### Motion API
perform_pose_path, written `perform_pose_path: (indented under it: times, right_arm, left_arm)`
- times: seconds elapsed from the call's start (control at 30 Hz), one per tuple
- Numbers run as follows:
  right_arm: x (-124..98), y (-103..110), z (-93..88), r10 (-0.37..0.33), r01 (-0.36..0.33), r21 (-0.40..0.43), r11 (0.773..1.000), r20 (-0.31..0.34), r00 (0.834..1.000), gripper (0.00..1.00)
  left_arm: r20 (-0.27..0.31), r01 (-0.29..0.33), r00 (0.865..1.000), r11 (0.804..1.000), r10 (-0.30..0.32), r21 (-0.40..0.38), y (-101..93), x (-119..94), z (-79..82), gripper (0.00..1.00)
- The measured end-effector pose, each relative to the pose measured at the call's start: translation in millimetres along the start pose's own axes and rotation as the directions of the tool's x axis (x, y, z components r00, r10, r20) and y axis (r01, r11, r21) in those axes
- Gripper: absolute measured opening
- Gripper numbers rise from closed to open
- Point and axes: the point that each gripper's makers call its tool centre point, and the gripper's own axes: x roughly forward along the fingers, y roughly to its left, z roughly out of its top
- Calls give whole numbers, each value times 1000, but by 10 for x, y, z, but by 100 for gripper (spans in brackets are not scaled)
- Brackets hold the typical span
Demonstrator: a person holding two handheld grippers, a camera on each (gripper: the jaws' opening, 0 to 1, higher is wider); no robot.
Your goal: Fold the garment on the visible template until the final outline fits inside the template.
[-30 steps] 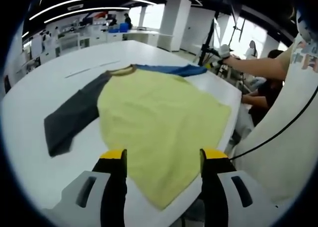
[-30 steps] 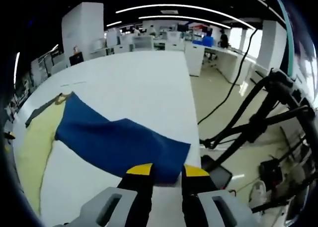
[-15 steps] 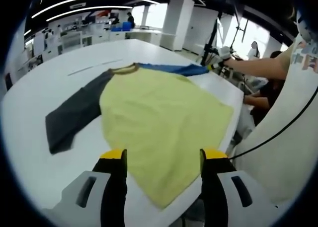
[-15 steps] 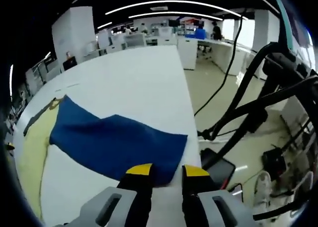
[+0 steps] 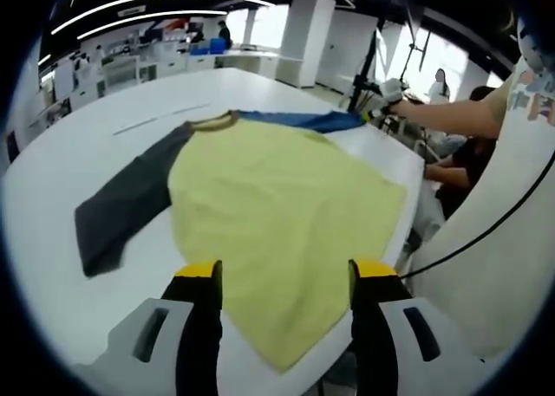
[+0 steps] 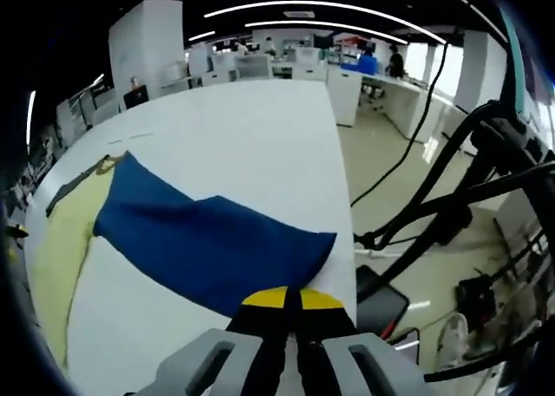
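Shirt (image 5: 277, 214) lies flat on the white worktop (image 5: 78, 153), its blue sleeve (image 6: 217, 244) stretching away from the right gripper (image 6: 290, 299), whose fingers are pinched on the cuff. Left gripper (image 5: 282, 279) hovers wide apart, empty, over the yellow hem.

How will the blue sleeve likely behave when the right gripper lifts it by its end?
The blue sleeve already ripples on the table, so it will probably droop. It looks thin and light. The right gripper looks shut on its cuff.
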Motion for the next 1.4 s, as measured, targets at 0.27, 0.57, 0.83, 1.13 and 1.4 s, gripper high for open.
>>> perform_pose_path:
  times: [0.27, 0.57, 0.83, 1.13, 1.4]
  right_arm:
    - [-124, 15, -45, 7, -7, 3, 1000, -1, 1000, 0]
    - [-218, 19, -92, 2, -2, 14, 1000, -10, 1000, 0]
    - [-305, 82, 41, 0, -1, 6, 1000, 13, 1000, 0]
    - [-406, 211, 217, 10, -10, -9, 1000, 54, 998, 0]
    - [-464, 390, 326, 31, -30, -21, 999, 80, 996, 0]
  left_arm:
    - [5, 22, 1000, 1000, -22, 18, -30, 60, 58, 56]
    - [13, 39, 999, 999, -40, 29, -38, 56, 73, 56]
    - [20, 38, 999, 999, -39, 34, -23, -3, 28, 56]
    - [53, -16, 999, 997, 12, 76, 62, -109, 59, 57]
    - [68, -29, 997, 996, 23, 90, 55, -185, 23, 58]
